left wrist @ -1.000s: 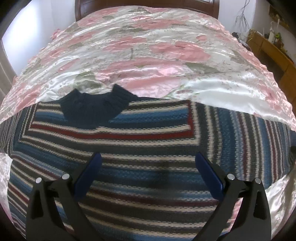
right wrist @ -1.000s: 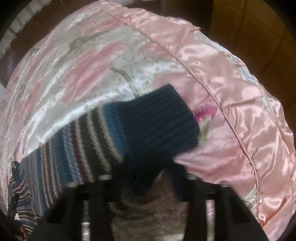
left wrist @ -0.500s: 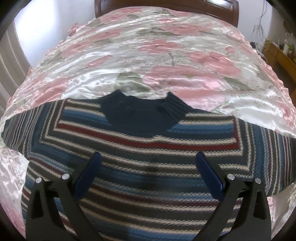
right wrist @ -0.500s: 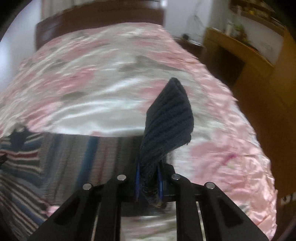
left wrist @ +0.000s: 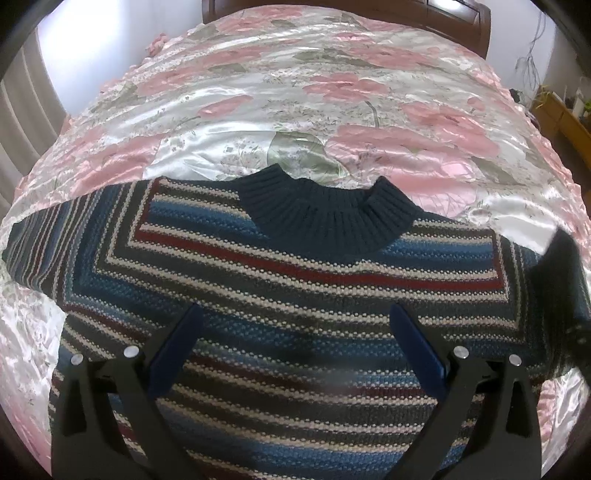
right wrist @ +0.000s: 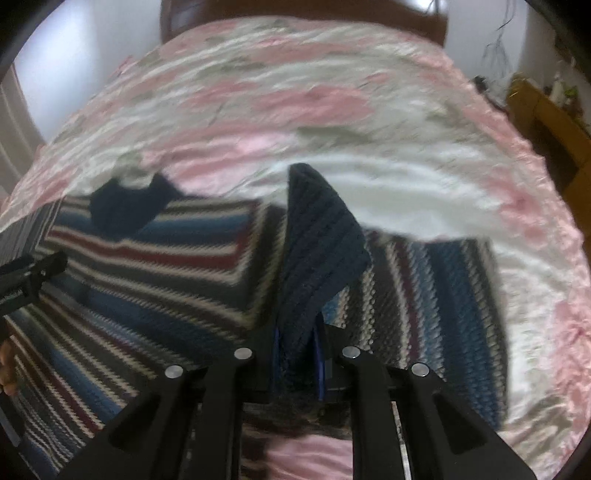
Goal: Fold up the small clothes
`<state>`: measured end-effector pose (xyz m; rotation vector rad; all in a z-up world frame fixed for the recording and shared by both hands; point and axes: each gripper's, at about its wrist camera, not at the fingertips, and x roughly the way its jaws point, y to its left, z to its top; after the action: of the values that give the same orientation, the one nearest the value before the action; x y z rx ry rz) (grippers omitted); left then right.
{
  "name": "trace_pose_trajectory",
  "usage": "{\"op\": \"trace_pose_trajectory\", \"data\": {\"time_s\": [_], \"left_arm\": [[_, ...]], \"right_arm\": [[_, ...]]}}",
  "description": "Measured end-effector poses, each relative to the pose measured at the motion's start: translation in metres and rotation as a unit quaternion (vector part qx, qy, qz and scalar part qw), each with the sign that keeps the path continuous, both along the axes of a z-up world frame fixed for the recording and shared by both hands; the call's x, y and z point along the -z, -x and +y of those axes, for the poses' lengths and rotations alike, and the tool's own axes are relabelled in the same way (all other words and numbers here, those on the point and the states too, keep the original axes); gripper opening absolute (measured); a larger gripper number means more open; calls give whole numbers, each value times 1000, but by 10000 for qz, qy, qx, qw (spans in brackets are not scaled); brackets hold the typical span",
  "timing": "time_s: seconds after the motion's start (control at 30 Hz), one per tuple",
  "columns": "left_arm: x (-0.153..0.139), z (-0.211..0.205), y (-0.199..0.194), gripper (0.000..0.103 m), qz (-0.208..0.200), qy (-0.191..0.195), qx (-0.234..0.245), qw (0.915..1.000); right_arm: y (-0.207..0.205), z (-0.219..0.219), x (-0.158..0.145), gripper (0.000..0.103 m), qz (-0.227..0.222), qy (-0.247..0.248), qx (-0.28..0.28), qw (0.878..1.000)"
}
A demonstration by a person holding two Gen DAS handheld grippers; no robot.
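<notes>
My sweater [left wrist: 295, 295] lies flat on the bed, chest up, its navy ribbed collar [left wrist: 328, 214] at the far side. It is knit in blue, cream, dark grey and red stripes that bend at the shoulders. One sleeve [right wrist: 436, 295] is lifted, its navy ribbed cuff [right wrist: 317, 251] standing upright over the body, pinched at its base.

the sweater [left wrist: 295, 302] is striped in blue, cream, dark grey and red, with a plain navy ribbed collar [left wrist: 328, 214] at 12 o'clock, on a glossy white bedspread [left wrist: 295, 92] patterned with pink flowers and grey-green leaves below a brown wooden headboard [left wrist: 461, 14].
</notes>
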<state>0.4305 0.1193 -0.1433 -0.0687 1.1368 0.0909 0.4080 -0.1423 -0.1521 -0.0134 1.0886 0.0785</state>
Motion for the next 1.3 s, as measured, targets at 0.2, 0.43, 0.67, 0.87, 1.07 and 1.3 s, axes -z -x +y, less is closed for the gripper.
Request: {"op": "trace_pose_trajectory", "data": {"time_s": [0.2, 0.43, 0.67, 0.87, 1.07, 1.3], "left_arm": [[5, -18, 4, 100, 128, 252, 153, 9995], [14, -65, 9, 100, 445, 982, 511, 9929], [38, -130, -2, 100, 958, 1824, 680, 9762], [59, -169, -16, 97, 1178, 1922, 623, 9723], [49, -186, -18, 36, 837, 1582, 816, 9805], [24, -158, -19, 8, 222, 1877, 552, 9804]], "right_arm": [[19, 3, 6, 43, 160, -750, -292, 9966], [50, -47, -25, 51, -39, -871, 7, 9962], [85, -105, -31, 51, -114, -899, 440, 9949], [106, -119, -28, 51, -219, -863, 492, 9948], [116, -129, -26, 51, -287, -925, 632, 9933], [118, -131, -30, 51, -344, -1073, 722, 9910]]}}
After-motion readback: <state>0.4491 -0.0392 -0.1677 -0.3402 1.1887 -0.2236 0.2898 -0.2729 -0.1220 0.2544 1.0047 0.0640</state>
